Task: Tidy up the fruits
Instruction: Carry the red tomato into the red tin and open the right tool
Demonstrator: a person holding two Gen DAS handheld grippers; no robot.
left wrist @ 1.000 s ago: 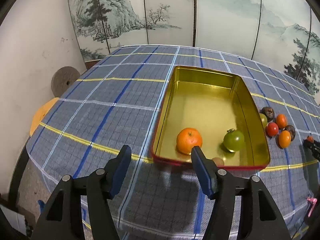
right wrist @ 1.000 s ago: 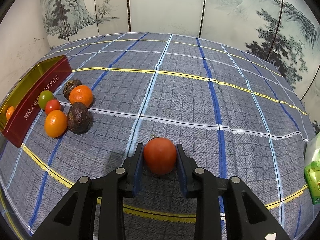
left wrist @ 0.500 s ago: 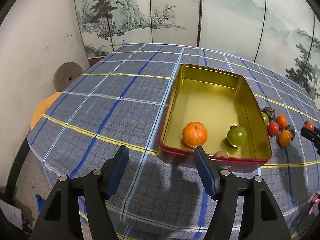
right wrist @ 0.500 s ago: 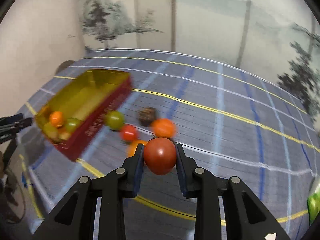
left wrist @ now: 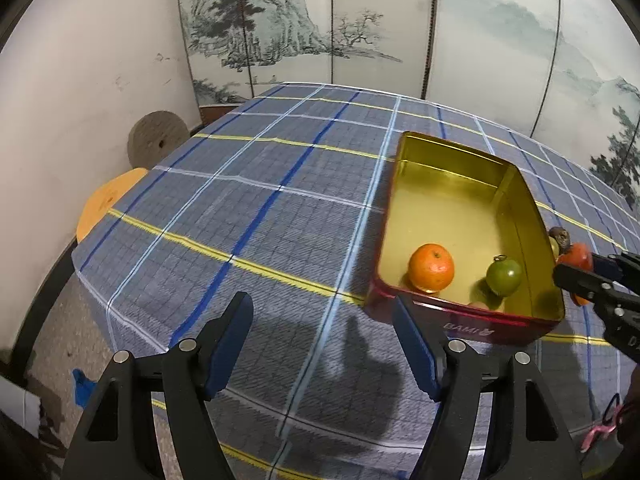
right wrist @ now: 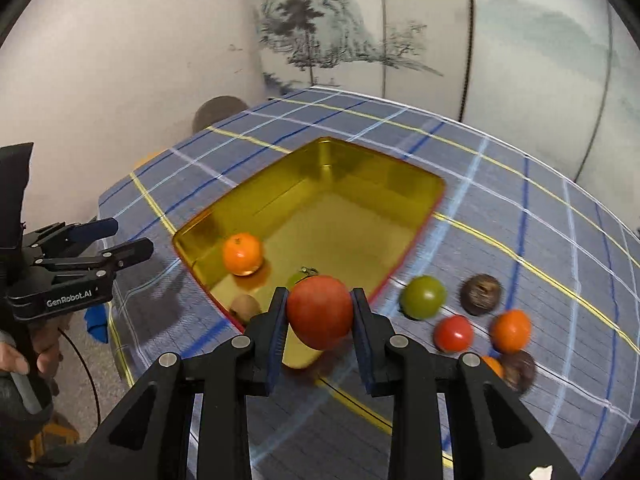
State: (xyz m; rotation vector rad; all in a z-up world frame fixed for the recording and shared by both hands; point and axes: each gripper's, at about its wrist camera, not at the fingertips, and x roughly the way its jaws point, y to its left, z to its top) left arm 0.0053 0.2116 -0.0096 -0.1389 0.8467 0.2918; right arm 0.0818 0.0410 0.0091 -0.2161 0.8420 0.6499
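My right gripper (right wrist: 319, 312) is shut on a red tomato (right wrist: 319, 311), held in the air over the near corner of the gold tin (right wrist: 416, 184). Inside the tin lie an orange (right wrist: 242, 253), a green tomato (left wrist: 504, 277) and a small brown fruit (right wrist: 245, 306). Beside the tin on the cloth sit a green tomato (right wrist: 423, 297), a red tomato (right wrist: 453, 333), an orange (right wrist: 510, 330) and two dark brown fruits (right wrist: 480, 294). My left gripper (left wrist: 322, 334) hangs over bare cloth left of the tin, its jaws opening with nothing between them. In the left wrist view the right gripper (left wrist: 576, 276) shows at the right edge with the red tomato (left wrist: 575, 259).
A blue plaid cloth (left wrist: 256, 208) covers the round table. The table's left and near edges drop to the floor. A painted folding screen (left wrist: 384, 24) stands behind. A grey disc (left wrist: 157, 143) and an orange stool (left wrist: 105, 202) sit by the wall at left. A hand (right wrist: 24, 356) holds the left gripper.
My right gripper has carried the red tomato leftward and up from open cloth to over the tin's corner. My left gripper has drifted left away from the tin, its jaws wider.
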